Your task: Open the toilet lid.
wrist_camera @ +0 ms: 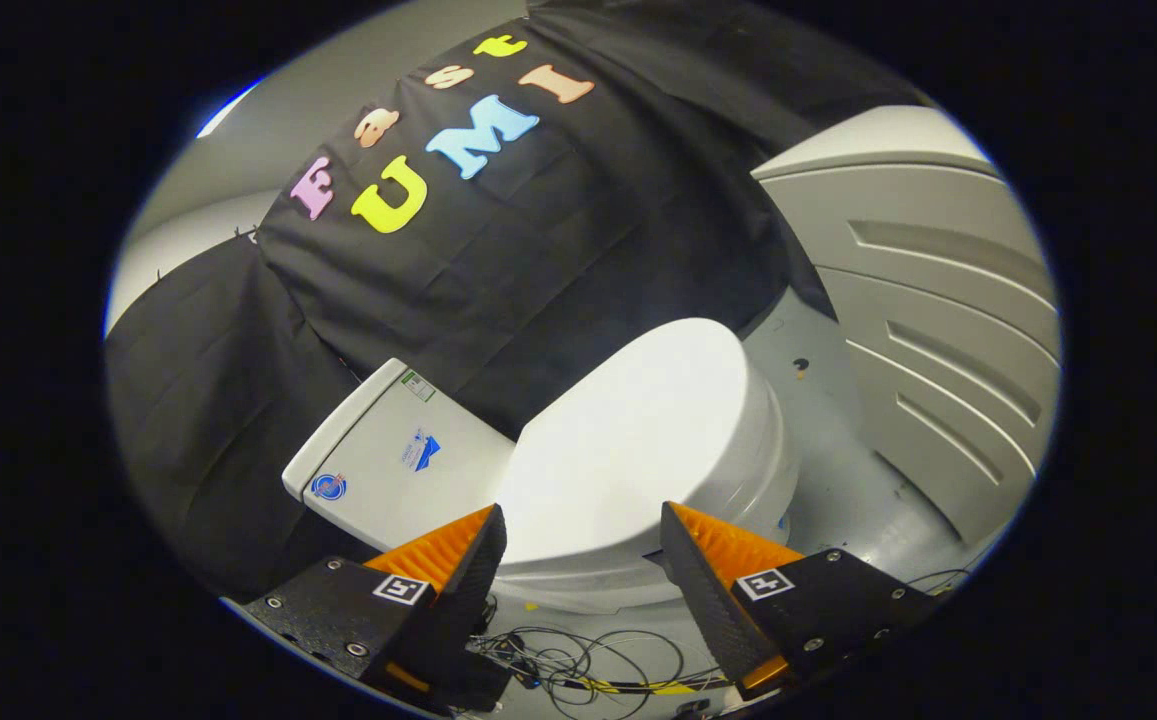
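A white toilet lid [638, 430] lies closed on its bowl, just ahead of the tongs [583, 525]. The tongs are spread wide, holding nothing. The white tank [388, 465] stands beside the lid against black cloth. Loose cables [578, 665] lie on the grey floor [838, 440] below.

The lid [628, 440] glares so bright that its surface detail and its seam with the seat cannot be made out. Its near rim is partly hidden behind the fingertips [483, 545] of the gripper [583, 535], whose fingers stand spread with nothing between them. The tank [388, 465] is partly covered by the black cloth [498, 280]. The wires [578, 670] below the fingers are cut off by the view's edge.
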`<state>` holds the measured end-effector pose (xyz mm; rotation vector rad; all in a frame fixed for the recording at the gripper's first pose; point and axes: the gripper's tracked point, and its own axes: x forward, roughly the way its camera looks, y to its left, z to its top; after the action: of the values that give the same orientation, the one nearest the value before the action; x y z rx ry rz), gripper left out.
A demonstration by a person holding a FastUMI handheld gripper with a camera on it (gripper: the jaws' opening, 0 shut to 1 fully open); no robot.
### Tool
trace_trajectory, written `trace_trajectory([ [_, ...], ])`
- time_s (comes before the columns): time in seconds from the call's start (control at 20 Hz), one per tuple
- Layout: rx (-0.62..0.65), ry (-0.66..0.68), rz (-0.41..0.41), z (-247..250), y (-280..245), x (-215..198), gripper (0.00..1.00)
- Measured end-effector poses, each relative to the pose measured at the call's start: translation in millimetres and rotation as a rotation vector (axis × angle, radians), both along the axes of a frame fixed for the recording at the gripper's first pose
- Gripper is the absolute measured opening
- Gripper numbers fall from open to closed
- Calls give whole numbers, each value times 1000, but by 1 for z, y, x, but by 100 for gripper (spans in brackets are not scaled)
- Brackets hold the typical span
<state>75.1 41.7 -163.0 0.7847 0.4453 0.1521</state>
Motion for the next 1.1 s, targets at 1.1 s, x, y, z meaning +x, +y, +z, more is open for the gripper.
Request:
trace_trajectory([
  [1.1,348,272,-92,-104,3,11,76],
])
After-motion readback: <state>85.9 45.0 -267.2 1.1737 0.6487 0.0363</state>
